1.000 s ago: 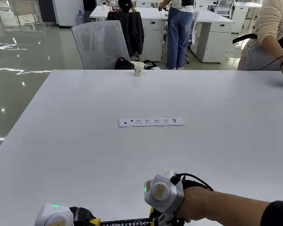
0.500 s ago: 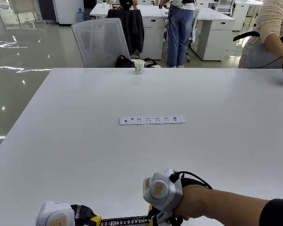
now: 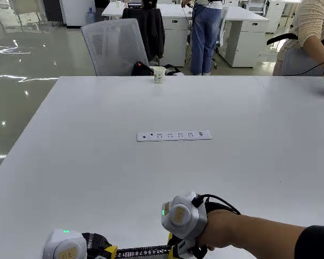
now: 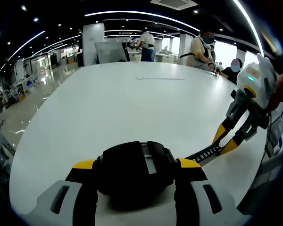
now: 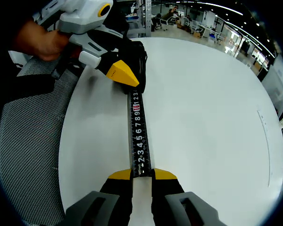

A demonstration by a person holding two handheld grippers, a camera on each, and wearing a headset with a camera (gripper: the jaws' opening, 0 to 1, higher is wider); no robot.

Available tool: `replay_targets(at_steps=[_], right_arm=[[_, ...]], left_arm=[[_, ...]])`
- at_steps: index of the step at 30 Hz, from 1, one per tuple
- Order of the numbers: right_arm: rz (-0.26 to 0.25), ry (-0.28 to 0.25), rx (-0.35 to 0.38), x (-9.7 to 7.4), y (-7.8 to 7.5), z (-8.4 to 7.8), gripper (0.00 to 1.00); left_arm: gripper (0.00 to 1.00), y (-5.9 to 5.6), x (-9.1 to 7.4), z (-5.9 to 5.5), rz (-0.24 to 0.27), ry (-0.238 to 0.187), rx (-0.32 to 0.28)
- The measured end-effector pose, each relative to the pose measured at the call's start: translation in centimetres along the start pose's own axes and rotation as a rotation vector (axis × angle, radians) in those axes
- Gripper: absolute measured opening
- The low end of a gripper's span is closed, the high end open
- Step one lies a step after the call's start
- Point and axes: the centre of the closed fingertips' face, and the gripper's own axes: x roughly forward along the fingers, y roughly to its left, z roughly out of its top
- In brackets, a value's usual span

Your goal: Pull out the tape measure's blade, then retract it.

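Scarcely anything shifts from a second ago: our left gripper (image 4: 137, 165) clamps the black tape measure (image 4: 132, 183), our right gripper (image 5: 142, 175) pinches the blade (image 5: 137, 127) end, a short span over the counter (image 3: 151, 178). We judge the pull barely begun.

Black: tape measure case (image 4: 134, 167). Black w/ white numerals, one red mark: blade (image 5: 137, 136). Yellow tips, grey-white bodies: left tool (image 4: 137, 165) & right tool (image 5: 141, 173). Plain white: worktop (image 3: 97, 135); power strip (image 3: 173, 136), w/ dark sockets. Grey mesh: chair (image 3: 114, 48).
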Motion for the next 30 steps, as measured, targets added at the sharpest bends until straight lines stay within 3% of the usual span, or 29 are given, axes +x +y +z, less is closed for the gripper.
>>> replay_targets(at_steps=[30], right_arm=[[0.002, -0.02, -0.002, 0.5, 0.3, 1.4, 0.12]], left_arm=[[0.61, 0.1, -0.1, 0.0, -0.004, 0.001, 0.003]])
